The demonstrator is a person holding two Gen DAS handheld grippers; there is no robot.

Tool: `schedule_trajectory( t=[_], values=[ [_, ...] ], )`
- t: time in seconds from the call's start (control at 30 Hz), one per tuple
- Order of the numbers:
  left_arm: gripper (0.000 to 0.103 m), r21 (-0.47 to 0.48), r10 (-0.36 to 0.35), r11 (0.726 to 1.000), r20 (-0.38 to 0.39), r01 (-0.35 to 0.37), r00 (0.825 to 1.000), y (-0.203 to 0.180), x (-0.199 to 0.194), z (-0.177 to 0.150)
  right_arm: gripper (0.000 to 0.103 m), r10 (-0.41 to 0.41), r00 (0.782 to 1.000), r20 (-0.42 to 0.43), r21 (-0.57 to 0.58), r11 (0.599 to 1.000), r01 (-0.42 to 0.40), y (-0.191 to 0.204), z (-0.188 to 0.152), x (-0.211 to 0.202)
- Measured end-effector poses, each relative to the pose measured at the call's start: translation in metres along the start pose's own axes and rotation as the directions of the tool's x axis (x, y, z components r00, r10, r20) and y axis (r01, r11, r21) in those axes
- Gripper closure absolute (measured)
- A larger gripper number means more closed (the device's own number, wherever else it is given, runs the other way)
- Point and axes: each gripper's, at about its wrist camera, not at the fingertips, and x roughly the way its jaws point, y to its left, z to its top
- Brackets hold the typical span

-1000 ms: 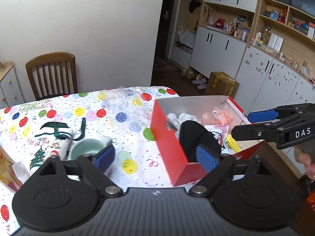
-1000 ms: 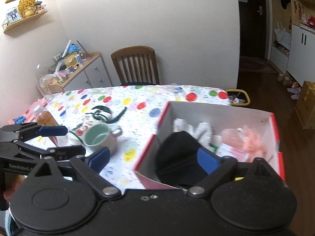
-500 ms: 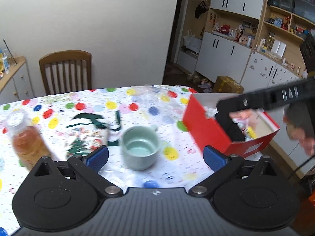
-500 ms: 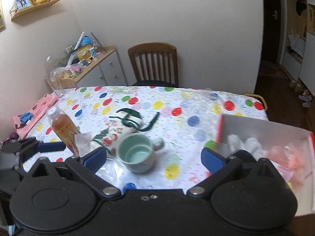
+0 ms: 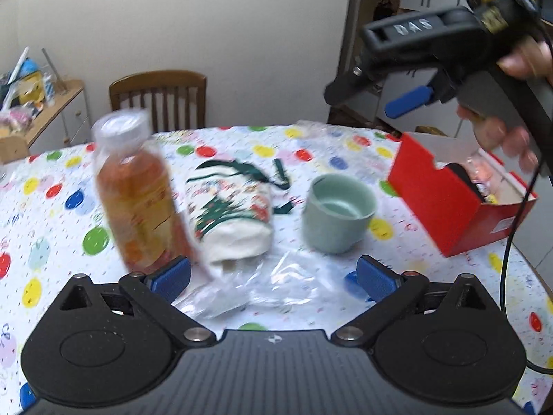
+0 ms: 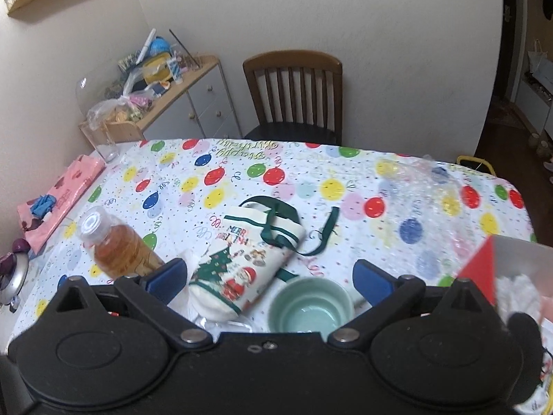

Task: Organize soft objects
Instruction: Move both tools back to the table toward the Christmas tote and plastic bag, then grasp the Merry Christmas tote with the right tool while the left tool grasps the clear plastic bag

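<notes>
A white Christmas fabric bag [image 5: 231,214] with green straps lies on the balloon-print tablecloth; it also shows in the right wrist view [image 6: 249,259]. A red box [image 5: 452,200] at the right holds soft items, with a black one and a pink one showing; its corner shows in the right wrist view [image 6: 484,273]. My left gripper [image 5: 273,278] is open and empty, just short of the bag. My right gripper [image 6: 269,278] is open and empty above the bag and mug; it shows in the left wrist view [image 5: 408,100] high at the right.
A bottle of amber drink [image 5: 138,190] stands left of the bag. A pale green mug [image 5: 337,212] stands between bag and box. Clear plastic wrap [image 5: 262,287] lies in front of the bag. A wooden chair [image 6: 293,93] stands behind the table. A pink bag [image 6: 58,197] lies at the left edge.
Both grippers have swung left, away from the red box and toward the Christmas bag, mug and bottle. The right gripper now sits higher in the left wrist view. Both stay open.
</notes>
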Motion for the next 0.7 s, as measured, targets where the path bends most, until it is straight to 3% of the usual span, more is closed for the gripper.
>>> schedule_trajectory(
  t=[0.27, 0.7],
  values=[
    [0.000, -0.038, 0.027, 0.999, -0.027, -0.028, 0.999, 0.033, 0.015, -0.019, 0.001, -0.050, 0.997, -0.063, -0.033, 0.998, 0.048, 0.025, 0.020, 0.066],
    [0.001, -0.052, 0.043, 0.998, -0.071, -0.047, 0.997, 0.047, 0.056, -0.033, 0.002, -0.065, 0.972, -0.225, 0.039, 0.996, 0.076, 0.027, 0.020, 0.153]
  ],
)
